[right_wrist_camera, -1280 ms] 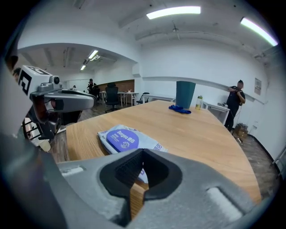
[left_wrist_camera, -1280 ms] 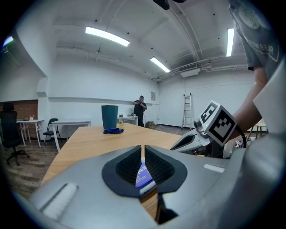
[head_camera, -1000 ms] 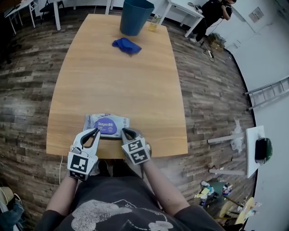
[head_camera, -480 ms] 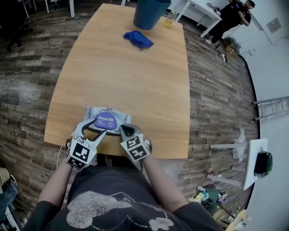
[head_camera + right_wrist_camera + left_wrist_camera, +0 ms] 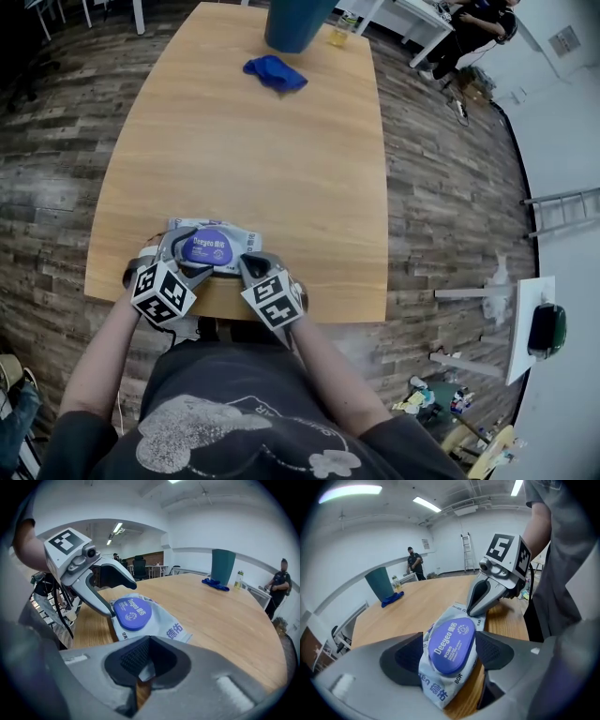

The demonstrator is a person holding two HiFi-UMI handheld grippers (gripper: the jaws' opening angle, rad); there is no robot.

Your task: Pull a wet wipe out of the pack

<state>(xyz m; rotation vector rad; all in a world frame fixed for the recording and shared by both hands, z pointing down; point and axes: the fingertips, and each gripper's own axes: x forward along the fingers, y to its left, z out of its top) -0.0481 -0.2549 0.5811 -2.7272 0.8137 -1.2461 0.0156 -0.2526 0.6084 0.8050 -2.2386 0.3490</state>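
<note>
Head view first: 1 wet wipe pack (image 5: pixel 214 246) lies flat at the near edge of the table (image 5: pixel 262 159). Its long axis runs left-right along that edge, purple lid (image 5: pixel 210 249) facing up. There are 2 grippers on it. The left gripper (image 5: pixel 187 259) comes in from the near-left w/ jaws spread wide either side of the lid. They've just been opening, so the pack sits between them but isn't squeezed. The right gripper (image 5: pixel 247 267) has its tip at the pack's near-right end. At the far end of the table: 1 blue cloth (image 5: pixel 275 72), 1 teal bin (image 5: pixel 295 23), and 1 bottle (image 5: pixel 341 34) just beside the bin. 1 person (image 5: pixel 473 21) stands in the bg. Only this view shows both forearms and the plank floor.

Left gripper view: the pack's long axis runs away from the cam, lower left to upper right. The right gripper's tip sits on the far end. The "Deeyeo" print on the lid is easy to read here. There's also a ladder (image 5: pixel 465 551) by the back wall.

Right gripper view: this one shows what the other 2 don't. The jaws are nearly together, pinching a pale corner of the wrapper. The pack stretches away up-left twd the left gripper.
</note>
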